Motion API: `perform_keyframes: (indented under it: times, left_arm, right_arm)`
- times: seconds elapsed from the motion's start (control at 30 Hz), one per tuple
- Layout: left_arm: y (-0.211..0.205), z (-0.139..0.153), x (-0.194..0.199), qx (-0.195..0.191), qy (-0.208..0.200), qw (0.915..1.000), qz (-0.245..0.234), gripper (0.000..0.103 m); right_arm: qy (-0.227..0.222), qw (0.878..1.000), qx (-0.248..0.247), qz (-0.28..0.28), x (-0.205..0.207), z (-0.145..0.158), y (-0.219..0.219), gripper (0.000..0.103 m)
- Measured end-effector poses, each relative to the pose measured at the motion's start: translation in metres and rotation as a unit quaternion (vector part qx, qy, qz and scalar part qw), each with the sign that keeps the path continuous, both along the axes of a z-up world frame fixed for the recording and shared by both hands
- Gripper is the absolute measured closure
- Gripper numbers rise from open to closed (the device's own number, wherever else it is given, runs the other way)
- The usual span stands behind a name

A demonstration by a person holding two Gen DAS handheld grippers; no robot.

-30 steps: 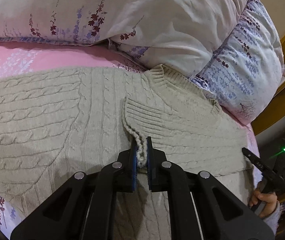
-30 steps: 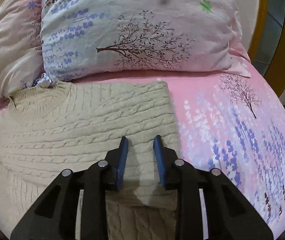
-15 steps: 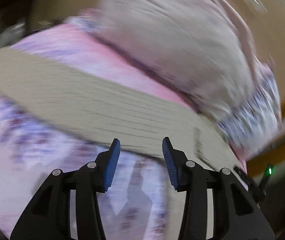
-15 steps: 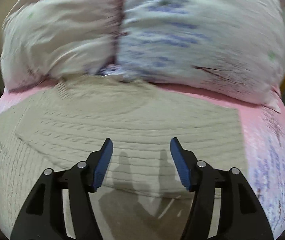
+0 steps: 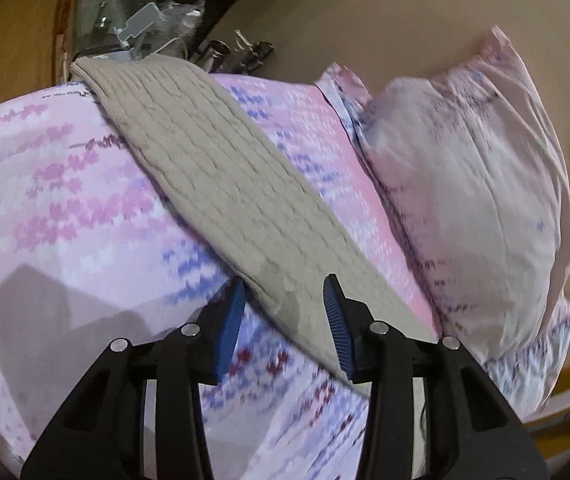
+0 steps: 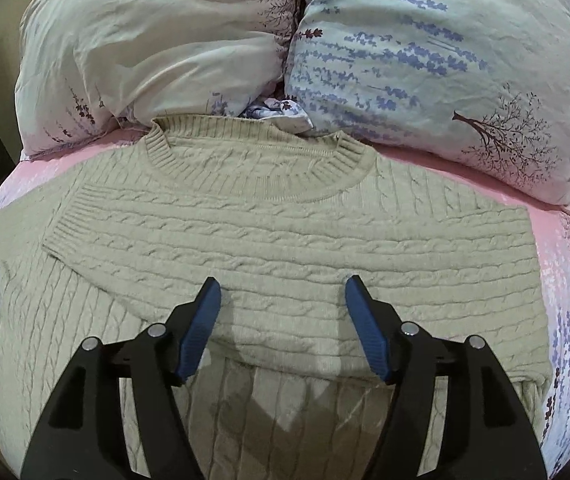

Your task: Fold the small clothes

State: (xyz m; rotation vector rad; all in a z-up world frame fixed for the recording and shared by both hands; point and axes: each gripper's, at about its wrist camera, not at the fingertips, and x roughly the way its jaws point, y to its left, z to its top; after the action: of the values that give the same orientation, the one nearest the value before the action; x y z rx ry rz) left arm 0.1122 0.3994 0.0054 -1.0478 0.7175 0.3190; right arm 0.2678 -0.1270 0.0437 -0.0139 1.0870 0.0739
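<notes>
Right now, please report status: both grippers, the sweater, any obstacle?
Left gripper open, empty, over the unfolded sleeve. Right gripper opening, empty, above the sweater; one sleeve already folded across the chest. Pillows touch the collar; nothing blocks.

One beige sweater, two pillows, two grippers.

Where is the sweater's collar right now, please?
In the right wrist view, the collar lies at the sweater's top centre, against the two pillows.
</notes>
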Motion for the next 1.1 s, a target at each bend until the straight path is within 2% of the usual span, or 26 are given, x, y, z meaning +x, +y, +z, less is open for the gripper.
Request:
perform_keyframes:
  times: [0.1,0.17,0.27,0.43,0.53,0.63,0.73,0.83,0.9,1.0,1.07,1.1]
  left_arm:
    - [0.009,0.0,0.002,-0.002,0.0,0.9999,0.015,0.066]
    - [0.012,-0.001,0.004,0.002,0.005,0.9997,0.023,0.079]
    - [0.011,-0.003,0.007,0.008,0.009,0.9997,0.022,0.093]
    - [-0.01,0.025,0.015,0.053,-0.025,0.9983,0.004,0.096]
    - [-0.039,0.055,0.027,0.078,-0.068,0.9941,-0.034,0.096]
    - [-0.082,0.084,0.045,0.096,-0.109,0.9857,-0.086,0.096]
    - [-0.137,0.103,0.065,0.104,-0.144,0.9722,-0.153,0.096]
    - [-0.206,0.111,0.083,0.113,-0.17,0.9512,-0.232,0.096]
    - [-0.258,0.106,0.094,0.119,-0.175,0.9324,-0.293,0.096]
    - [-0.331,0.081,0.107,0.117,-0.15,0.9015,-0.389,0.096]
    - [-0.372,0.057,0.116,0.115,-0.114,0.8809,-0.445,0.096]
    - [-0.384,0.048,0.118,0.121,-0.097,0.875,-0.459,0.096]
  right_arm:
    - [0.0,1.0,0.002,0.0,-0.002,0.002,-0.001,0.038]
    - [-0.001,1.0,0.004,0.001,-0.003,0.002,-0.002,0.037]
    - [-0.002,1.0,0.006,0.001,-0.005,0.002,-0.003,0.037]
    - [-0.006,1.0,0.015,-0.003,-0.006,0.004,-0.007,0.037]
    - [-0.008,1.0,0.019,-0.009,-0.008,0.006,-0.011,0.037]
    - [-0.011,0.999,0.025,-0.018,-0.011,0.008,-0.018,0.037]
    - [-0.015,0.999,0.03,-0.027,-0.015,0.011,-0.025,0.037]
    - [-0.019,0.999,0.034,-0.035,-0.02,0.016,-0.033,0.037]
    - [-0.022,0.998,0.035,-0.043,-0.023,0.02,-0.04,0.037]
    - [-0.022,0.997,0.034,-0.059,-0.026,0.024,-0.053,0.037]
    - [-0.02,0.997,0.032,-0.068,-0.027,0.026,-0.06,0.037]
    - [-0.019,0.997,0.031,-0.074,-0.028,0.028,-0.065,0.037]
